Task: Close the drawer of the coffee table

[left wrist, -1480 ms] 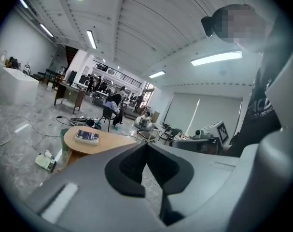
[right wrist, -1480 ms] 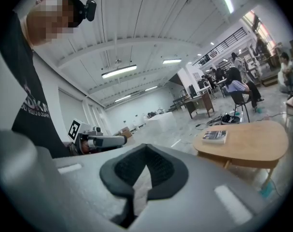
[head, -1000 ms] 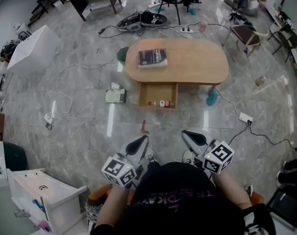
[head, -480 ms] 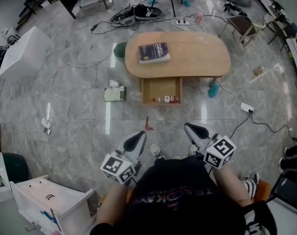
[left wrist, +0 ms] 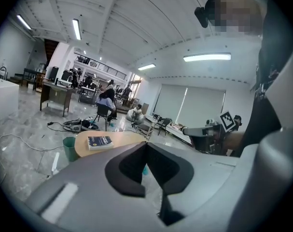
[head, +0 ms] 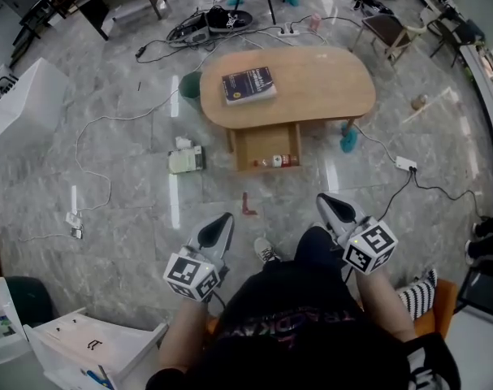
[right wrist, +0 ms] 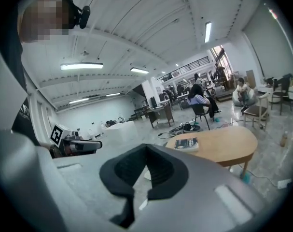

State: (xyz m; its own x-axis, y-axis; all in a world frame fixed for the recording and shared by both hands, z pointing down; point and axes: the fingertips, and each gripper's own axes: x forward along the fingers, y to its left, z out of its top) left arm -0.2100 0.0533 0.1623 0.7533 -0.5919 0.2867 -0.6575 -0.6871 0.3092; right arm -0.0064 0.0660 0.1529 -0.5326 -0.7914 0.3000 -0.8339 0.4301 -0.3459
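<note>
L gripper [head: 222,223] is hanging over the floor w/ jaws shut tight, holding nothing. Book [head: 248,84] is lying near the coffee table's [head: 327,88] left edge. Drawer [head: 266,143] is sticking out open under its near edge, well apart from both grippers. R gripper [head: 326,205] is shut too, empty.

Clear over bare marble floor [head: 295,189] from the left hand-held gripper [head: 222,220] and the right hand-held gripper [head: 324,203] up to the front of the open drawer [head: 266,146]. Broken only by a small red object [head: 247,205] lying in that lane, nearer the left side. Hemmed in left of the drawer by a pale box [head: 186,160], and right of it by a teal thing [head: 348,140] at the counter [head: 327,80] leg and a power strip [head: 406,164] farther out. Crowded close to the body by a shoe [head: 265,251].
</note>
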